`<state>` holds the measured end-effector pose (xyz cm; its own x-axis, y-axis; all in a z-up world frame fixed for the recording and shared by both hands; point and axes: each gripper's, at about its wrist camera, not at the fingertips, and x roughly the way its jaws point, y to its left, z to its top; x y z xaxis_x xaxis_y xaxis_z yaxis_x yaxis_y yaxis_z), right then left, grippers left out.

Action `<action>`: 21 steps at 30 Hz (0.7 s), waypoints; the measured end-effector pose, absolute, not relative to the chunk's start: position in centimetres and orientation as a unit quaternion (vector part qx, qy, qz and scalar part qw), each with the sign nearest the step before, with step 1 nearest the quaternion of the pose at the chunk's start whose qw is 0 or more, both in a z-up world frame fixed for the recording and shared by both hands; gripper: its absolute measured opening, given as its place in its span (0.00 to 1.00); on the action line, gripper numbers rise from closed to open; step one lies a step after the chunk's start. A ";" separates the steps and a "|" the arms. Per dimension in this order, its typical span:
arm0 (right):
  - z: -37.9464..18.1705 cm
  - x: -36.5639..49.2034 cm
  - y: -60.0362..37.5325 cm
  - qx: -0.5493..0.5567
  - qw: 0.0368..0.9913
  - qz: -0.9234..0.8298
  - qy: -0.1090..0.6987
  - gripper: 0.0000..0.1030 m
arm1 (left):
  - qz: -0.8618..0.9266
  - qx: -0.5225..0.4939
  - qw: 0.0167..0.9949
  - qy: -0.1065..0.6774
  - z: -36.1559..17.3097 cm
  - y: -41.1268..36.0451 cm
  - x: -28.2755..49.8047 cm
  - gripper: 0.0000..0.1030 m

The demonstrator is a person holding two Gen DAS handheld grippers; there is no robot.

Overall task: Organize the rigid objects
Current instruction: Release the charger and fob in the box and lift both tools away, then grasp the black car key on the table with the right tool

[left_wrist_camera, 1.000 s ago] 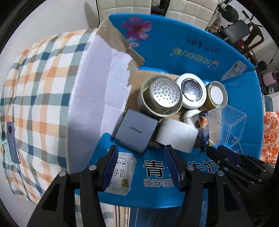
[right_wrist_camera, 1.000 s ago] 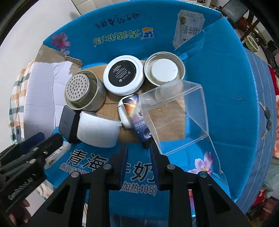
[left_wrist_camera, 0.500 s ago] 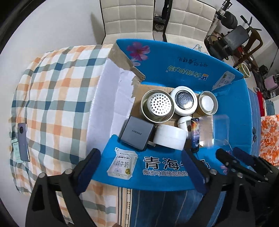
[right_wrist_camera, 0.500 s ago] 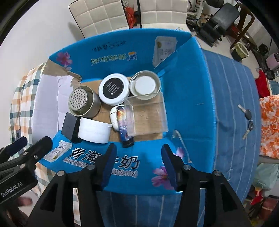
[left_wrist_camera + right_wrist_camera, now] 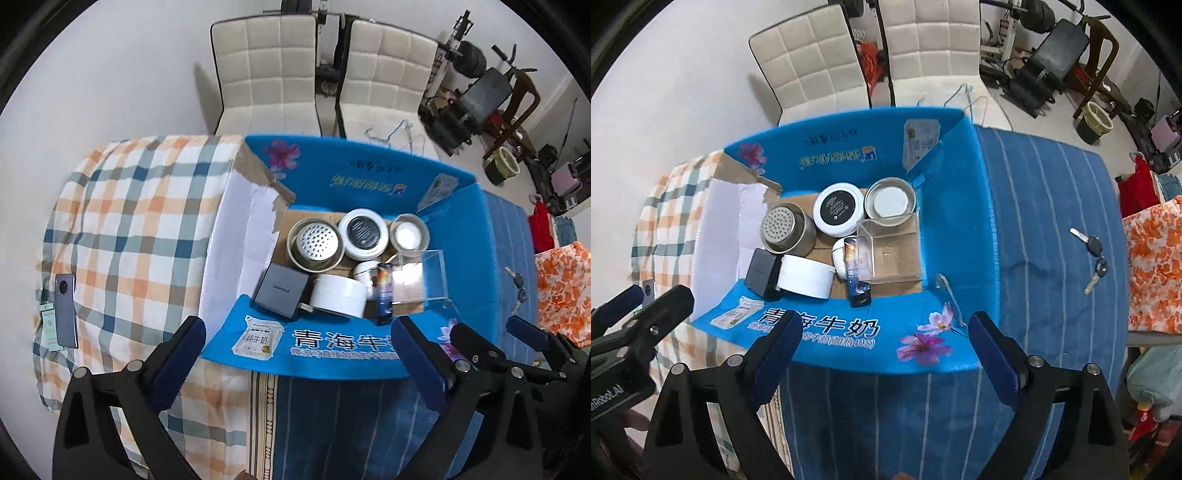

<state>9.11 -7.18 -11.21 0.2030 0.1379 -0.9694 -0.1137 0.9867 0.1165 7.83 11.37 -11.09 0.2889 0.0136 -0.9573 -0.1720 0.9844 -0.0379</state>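
Note:
A blue cardboard box [image 5: 369, 177] [image 5: 960, 206] lies open on the bed. Inside sit a steel perforated tin [image 5: 314, 245] [image 5: 785, 227], a white round case with a black lid [image 5: 364, 232] [image 5: 836, 210], a small tin [image 5: 408, 234] [image 5: 891, 201], a clear acrylic box [image 5: 421, 277] [image 5: 892, 251], a dark narrow pack [image 5: 384, 291] [image 5: 857, 273], a white tub [image 5: 338, 295] [image 5: 805, 277] and a grey charger [image 5: 280, 290] [image 5: 761, 271]. My left gripper [image 5: 299, 365] and right gripper [image 5: 882, 350] are open and empty, above the box's near flap.
A phone [image 5: 66, 310] lies on the plaid blanket [image 5: 129, 229] at the left. Keys [image 5: 1095, 258] lie on the blue striped cloth [image 5: 1052, 206] to the right. Two white chairs [image 5: 317, 70] stand behind the bed. Orange floral fabric [image 5: 1156, 266] is at the far right.
Both grippers have pulled back and up from the box and opened wide. The right gripper was nearly shut by the dark pack a second ago. The box's contents have not moved.

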 end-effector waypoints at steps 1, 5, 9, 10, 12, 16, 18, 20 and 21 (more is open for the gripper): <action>-10.6 8.7 -7.3 0.011 0.777 0.084 0.623 0.91 | 0.056 -0.065 0.804 0.589 -10.5 11.2 7.5 1.00; -7.7 6.9 -7.9 0.010 0.792 0.095 0.603 0.91 | 0.051 -0.062 0.815 0.574 -8.0 10.6 6.0 1.00; -5.1 5.6 -8.2 0.013 0.800 0.108 0.591 0.91 | 0.038 -0.069 0.820 0.567 -6.2 10.2 5.0 1.00; -4.6 5.3 -8.2 0.011 0.802 0.111 0.587 0.91 | 0.034 -0.069 0.821 0.566 -5.8 10.0 4.7 1.00; -3.8 5.0 -8.4 0.010 0.805 0.115 0.582 0.91 | 0.030 -0.072 0.824 0.561 -5.1 9.7 4.4 1.00; -2.8 4.9 -9.4 0.022 0.807 0.119 0.578 0.91 | 0.024 -0.068 0.830 0.553 -4.1 8.7 4.4 1.00; -2.9 5.3 -10.7 0.033 0.809 0.110 0.577 0.91 | 0.021 -0.064 0.833 0.550 -3.9 8.0 4.7 1.00; -3.5 6.1 -12.7 0.049 0.809 0.087 0.580 0.91 | 0.017 -0.059 0.834 0.548 -4.1 7.1 5.5 1.00; -3.9 6.5 -14.1 0.058 0.808 0.074 0.582 0.91 | 0.015 -0.059 0.834 0.548 -4.3 6.6 6.0 1.00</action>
